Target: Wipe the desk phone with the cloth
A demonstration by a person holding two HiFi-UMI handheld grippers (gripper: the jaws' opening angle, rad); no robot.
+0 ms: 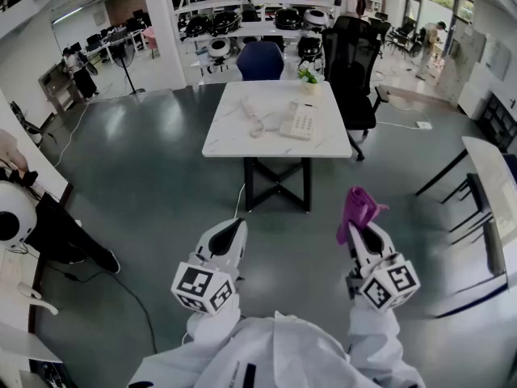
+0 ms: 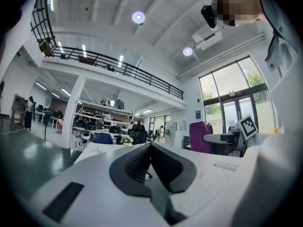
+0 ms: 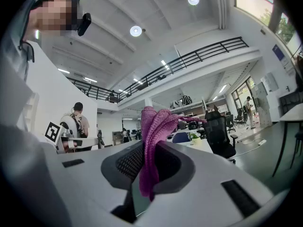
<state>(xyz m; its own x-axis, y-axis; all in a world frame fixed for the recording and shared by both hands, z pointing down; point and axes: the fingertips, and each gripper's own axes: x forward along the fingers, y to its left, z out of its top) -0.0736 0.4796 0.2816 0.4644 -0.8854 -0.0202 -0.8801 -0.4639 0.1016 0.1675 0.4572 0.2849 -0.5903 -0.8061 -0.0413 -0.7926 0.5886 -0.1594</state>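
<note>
Across the glossy grey floor, well apart from both tongs, stands a rectangular white surface on a black crossed frame. On it lies the desk phone, a pale slab with a grid of keys, and its handset rests off the base, just beside it on the left. At the far edge a small pale pot holds a green plant. A tall black mesh-backed office chair stands at the right far corner, and a blue upholstered chair stands behind.

The right tongs are clamped on the cloth, a purple knitted piece. In the right gripper view its ribbed folds bunch above the tips, and a narrow tail hangs down between the dark textured pads. The cloth is nowhere near the phone.

The left tongs are closed and empty: in the left gripper view their black ribbed pads meet along a single seam with nothing between them.
</note>
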